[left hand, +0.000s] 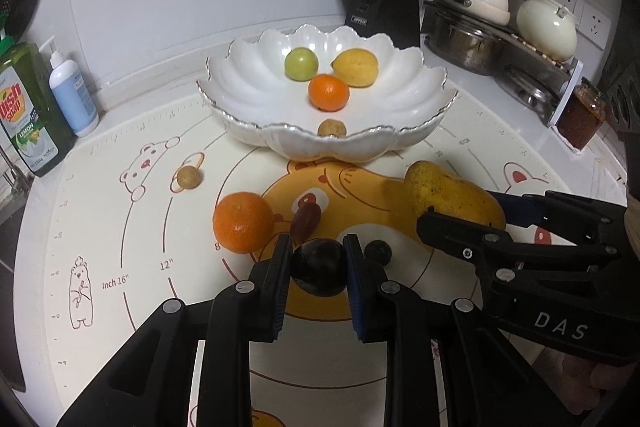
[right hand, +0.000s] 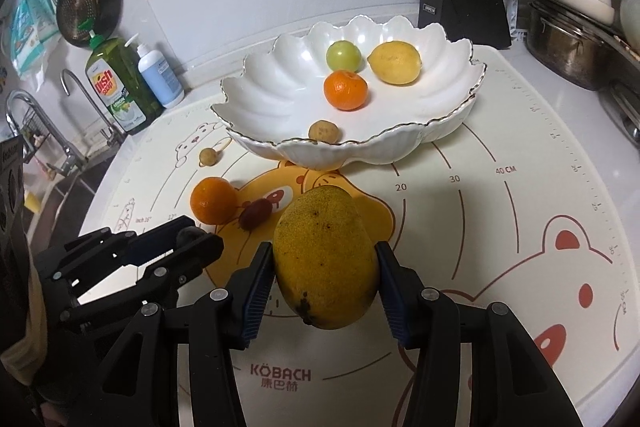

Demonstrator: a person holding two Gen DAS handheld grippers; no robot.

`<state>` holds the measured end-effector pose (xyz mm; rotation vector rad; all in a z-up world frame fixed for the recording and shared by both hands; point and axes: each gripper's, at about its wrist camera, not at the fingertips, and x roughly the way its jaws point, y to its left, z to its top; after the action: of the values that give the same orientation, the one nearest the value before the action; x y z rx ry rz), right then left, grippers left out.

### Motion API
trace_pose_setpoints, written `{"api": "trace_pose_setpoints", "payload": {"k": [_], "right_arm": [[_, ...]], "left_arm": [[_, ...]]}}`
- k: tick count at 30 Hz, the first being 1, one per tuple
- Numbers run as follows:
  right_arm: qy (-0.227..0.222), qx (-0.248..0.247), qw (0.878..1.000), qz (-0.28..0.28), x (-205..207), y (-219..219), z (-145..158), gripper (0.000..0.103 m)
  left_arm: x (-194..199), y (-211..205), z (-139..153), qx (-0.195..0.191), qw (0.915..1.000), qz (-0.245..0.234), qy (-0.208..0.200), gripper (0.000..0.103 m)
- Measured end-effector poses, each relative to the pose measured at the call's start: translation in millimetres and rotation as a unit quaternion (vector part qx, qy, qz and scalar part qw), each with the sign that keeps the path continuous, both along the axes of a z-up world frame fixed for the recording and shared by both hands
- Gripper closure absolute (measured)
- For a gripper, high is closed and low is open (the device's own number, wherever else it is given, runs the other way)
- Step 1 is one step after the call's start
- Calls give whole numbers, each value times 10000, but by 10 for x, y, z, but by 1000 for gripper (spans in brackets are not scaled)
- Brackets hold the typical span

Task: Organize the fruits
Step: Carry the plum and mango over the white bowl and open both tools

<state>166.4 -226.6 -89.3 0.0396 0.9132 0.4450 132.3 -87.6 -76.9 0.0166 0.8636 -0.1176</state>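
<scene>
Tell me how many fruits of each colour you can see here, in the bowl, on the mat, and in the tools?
Orange: 2, one in the bowl, one on the mat
Yellow: 2, lemon and mango
Green: 1
Light brown: 2
Reddish-brown: 1
Dark: 2
Total: 10

Bear-print mat (right hand: 460,211) under scalloped bowl (right hand: 440,123), tangerine (right hand: 213,200) (date (right hand: 254,213) beside).

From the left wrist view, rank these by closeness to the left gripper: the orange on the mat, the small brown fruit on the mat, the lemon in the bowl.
1. Orange on the mat: just left of the left gripper, which is shut on a dark plum.
2. Small brown fruit on the mat: farther back, to the left.
3. Lemon: farthest, at the back right of the white bowl.
</scene>
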Motion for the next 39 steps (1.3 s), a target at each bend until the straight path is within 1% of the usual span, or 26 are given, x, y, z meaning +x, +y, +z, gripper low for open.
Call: {"api": "trace_pose_setpoints", "payload": {"k": [11,22,31,39], "right_arm": [[-286,34,9996,-38,-34,-20,255,52],[-631,-67,9975,-300,150,-48,483,52],[-762,-43,9956,-535,392,-46,566,52],[-929,-238,9912,-916,670,-49,590,52]], "left_arm": [[76,26,263,13,9996,-21,-298,77],[373,93,528,133,9979,60,-632,77],[696,117,570,188,9974,87,-696,77],[1029,195,562,241,9969,170,-725,77]]}}
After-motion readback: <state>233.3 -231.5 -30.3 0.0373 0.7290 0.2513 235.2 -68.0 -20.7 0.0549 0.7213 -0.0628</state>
